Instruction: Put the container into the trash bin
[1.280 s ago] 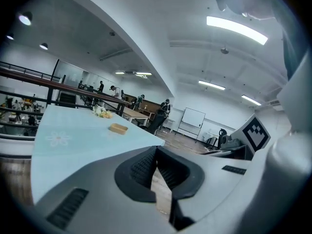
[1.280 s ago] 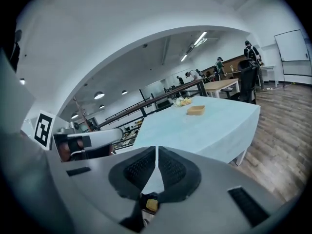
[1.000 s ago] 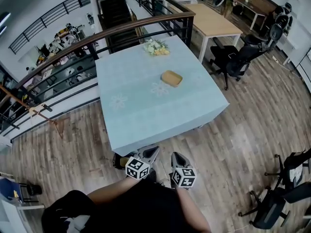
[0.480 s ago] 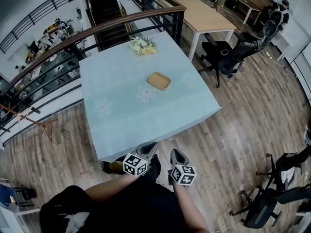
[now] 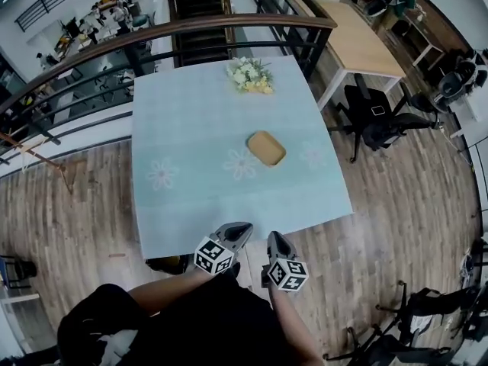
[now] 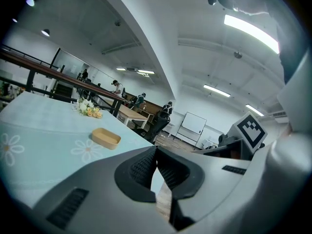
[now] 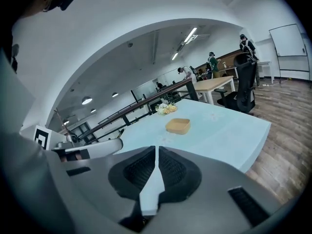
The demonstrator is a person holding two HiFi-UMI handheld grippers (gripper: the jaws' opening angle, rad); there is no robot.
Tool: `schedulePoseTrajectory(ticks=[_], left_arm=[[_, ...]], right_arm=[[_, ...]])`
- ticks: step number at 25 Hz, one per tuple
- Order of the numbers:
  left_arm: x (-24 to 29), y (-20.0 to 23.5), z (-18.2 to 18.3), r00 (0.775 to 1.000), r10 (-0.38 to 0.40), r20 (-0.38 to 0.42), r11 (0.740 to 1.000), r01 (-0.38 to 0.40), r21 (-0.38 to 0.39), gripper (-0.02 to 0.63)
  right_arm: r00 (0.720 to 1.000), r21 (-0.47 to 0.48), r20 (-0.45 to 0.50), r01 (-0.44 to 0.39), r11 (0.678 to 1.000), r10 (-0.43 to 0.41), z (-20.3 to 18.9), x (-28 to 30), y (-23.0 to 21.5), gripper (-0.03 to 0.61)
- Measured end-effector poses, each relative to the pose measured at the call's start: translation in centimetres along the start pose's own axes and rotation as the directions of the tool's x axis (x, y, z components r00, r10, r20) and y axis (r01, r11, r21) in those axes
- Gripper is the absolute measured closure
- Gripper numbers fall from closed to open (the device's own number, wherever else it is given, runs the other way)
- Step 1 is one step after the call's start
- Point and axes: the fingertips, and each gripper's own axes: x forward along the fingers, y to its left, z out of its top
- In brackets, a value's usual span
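Hands hidden in head view: marker cubes (image 5: 214, 256) cover them, so only the front of each tool shows. Left gripper (image 5: 242, 228) is clenched. Its own view shows the left gripper (image 6: 156, 149) pads pressed together w/ nothing btwn them. Right gripper (image 5: 272, 239) is likewise clamped tight on nothing, and its own view shows the right gripper (image 7: 156, 149) pads meeting. Both sit side by side over the floor (image 5: 396, 219) at 6 o'clock of the table (image 5: 183, 128), just off its near edge, tips aimed toward 12.

Container (image 5: 266, 148), tan and oblong, lies on the cloth at 12 o'clock from the tools, well apart from both and a bit toward 3 o'clock of table centre. Nothing touches it. Its inside is too small to read. Flowers (image 5: 251, 75) sit at the table's 12 o'clock edge, near the railing (image 5: 191, 29).

Dark item (image 5: 168, 264) on the floor at 9 o'clock of the left gripper is mostly tucked under the cloth overhang; can't tell what it is. Chairs (image 5: 381, 120) stand at 3 o'clock of the table. More chairs at 5 o'clock are cut off by the frame edge.

Room: open plank floor runs along the table's 3 and 6 o'clock sides. The 12 o'clock side is shut in by the railing.
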Motion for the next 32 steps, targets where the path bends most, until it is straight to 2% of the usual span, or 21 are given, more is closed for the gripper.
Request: schedulePoseTrajectory(ticks=[7, 9, 12, 18, 24, 29, 30, 32], left_arm=[[2.7, 4.1, 3.3, 1.0, -0.004, 0.031, 1.0, 0.005, -0.024, 0.6], [3.2, 4.6, 4.3, 0.999, 0.009, 0.048, 1.0, -0.008, -0.021, 0.6], [3.7, 5.9, 5.1, 0.997, 0.041, 0.059, 0.999, -0.04, -0.021, 0.6], [5.0, 8.0, 5.5, 0.99, 0.114, 0.078, 0.992, -0.109, -0.066, 0.6], [7.0, 9.1, 6.7, 0.982, 0.175, 0.065, 0.984, -0.171, -0.059, 0.6], [8.7, 10.4, 7.8, 0.967, 0.249, 0.046, 0.967, -0.246, -0.07, 0.6], [9.1, 10.7, 7.7, 0.962, 0.271, 0.03, 0.96, -0.268, -0.077, 0.6], [10.1, 11.1, 7.4, 0.953, 0.304, 0.006, 0.948, -0.302, -0.1, 0.6]], right_arm=[[0.998, 0.032, -0.031, 0.058, 0.998, -0.057, 3.0, 4.5, -2.1, 0.534], [0.995, -0.002, -0.06, 0.08, 0.997, -0.08, 3.8, 5.5, -2.8, 0.534], [0.994, -0.052, -0.065, 0.085, 0.995, -0.088, 5.5, 7.2, -3.2, 0.534], [0.994, -0.059, -0.059, 0.087, 0.994, -0.091, 7.6, 11.1, -5.2, 0.534], [0.993, -0.023, -0.103, 0.06, 0.998, -0.062, 8.5, 15.5, -7.2, 0.533], [0.988, 0.01, -0.14, 0.072, 0.997, -0.07, 9.2, 19.5, -10.2, 0.532], [0.986, 0.018, -0.151, 0.075, 0.997, -0.071, 9.1, 20.4, -10.9, 0.527], [0.982, 0.029, -0.172, 0.078, 0.997, -0.072, 9.0, 21.8, -12.4, 0.469]])
